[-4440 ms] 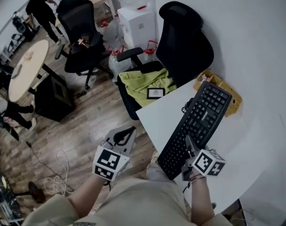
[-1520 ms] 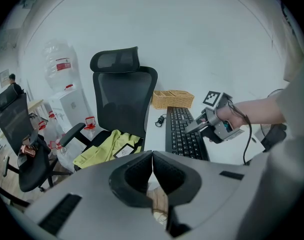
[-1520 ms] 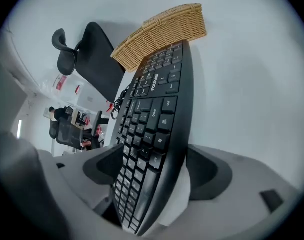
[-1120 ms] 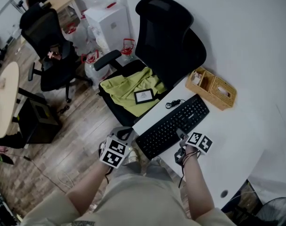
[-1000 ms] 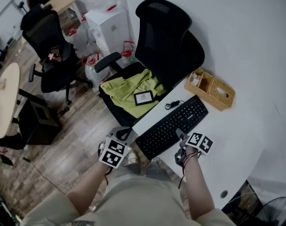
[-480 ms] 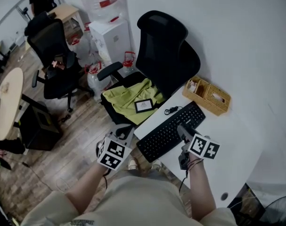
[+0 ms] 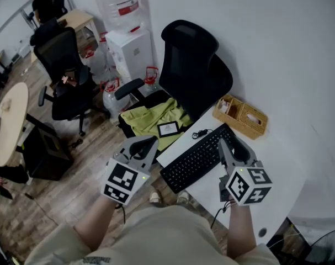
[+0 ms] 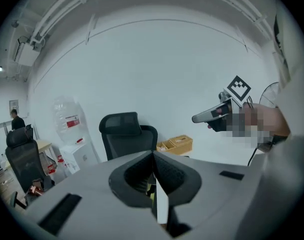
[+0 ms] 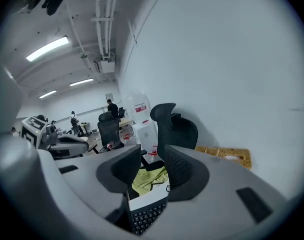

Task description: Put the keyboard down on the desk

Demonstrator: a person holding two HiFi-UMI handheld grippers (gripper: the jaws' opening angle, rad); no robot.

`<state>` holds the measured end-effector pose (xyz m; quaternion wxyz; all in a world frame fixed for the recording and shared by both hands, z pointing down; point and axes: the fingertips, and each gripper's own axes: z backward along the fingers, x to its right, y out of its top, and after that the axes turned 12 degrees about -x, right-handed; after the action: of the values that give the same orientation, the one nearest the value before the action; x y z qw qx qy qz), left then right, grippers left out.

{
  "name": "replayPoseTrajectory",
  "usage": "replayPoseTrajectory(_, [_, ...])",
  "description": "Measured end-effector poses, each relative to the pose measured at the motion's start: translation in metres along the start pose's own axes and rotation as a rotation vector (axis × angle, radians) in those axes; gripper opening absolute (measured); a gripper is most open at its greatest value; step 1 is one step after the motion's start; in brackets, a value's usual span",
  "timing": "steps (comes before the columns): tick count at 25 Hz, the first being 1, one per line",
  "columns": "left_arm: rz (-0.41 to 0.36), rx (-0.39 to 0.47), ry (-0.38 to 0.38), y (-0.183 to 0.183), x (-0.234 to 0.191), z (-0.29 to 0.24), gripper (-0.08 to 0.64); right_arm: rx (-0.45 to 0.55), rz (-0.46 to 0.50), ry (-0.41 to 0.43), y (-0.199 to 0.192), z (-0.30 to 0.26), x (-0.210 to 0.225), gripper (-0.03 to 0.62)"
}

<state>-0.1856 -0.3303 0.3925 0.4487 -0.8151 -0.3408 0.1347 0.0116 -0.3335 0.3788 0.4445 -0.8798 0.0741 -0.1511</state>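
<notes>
1. Black keyboard (image 7: 199,158) is lying flat on the surface (image 7: 277,159), near its left edge; task looking done.
2. Right hand-held gripper (image 7: 229,145) is hovering clear, jaws closing on nothing.
3. Left hand-held gripper (image 7: 145,146) is holding nothing, jaws pressed together.

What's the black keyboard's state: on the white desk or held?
Down: black keyboard lies flat on white desk, nothing lifting it.

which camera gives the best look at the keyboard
The head view: the whole keyboard shows end to end, lying flat on the white desk. The right gripper view catches only a small patch of its keys at the bottom edge. The left gripper view shows none of it.
</notes>
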Motion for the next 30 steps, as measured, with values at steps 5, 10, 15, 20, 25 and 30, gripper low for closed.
replayPoseTrajectory(5, [-0.018, 0.090, 0.008, 0.035, 0.001, 0.025, 0.023, 0.108, 0.082, -0.014, 0.032, 0.034, -0.017, 0.121])
replayPoseTrajectory(10, [-0.030, 0.155, 0.008, 0.059, 0.008, 0.047, 0.023, 0.231, 0.207, -0.008, 0.059, 0.069, -0.039, 0.092])
replayPoseTrajectory(15, [-0.011, 0.218, 0.031, 0.071, 0.013, 0.065, 0.023, 0.292, 0.275, 0.015, 0.070, 0.096, -0.060, 0.080])
replayPoseTrajectory(20, [0.041, 0.260, 0.085, 0.075, 0.003, 0.076, 0.023, 0.391, 0.271, 0.091, 0.087, 0.124, -0.080, 0.032])
replayPoseTrajectory(25, [0.016, 0.268, 0.087, 0.078, 0.009, 0.079, 0.023, 0.404, 0.256, 0.158, 0.088, 0.129, -0.086, 0.025])
replayPoseTrajectory(30, [0.020, 0.252, 0.097, 0.075, 0.008, 0.080, 0.023, 0.376, 0.246, 0.192, 0.083, 0.124, -0.088, 0.025])
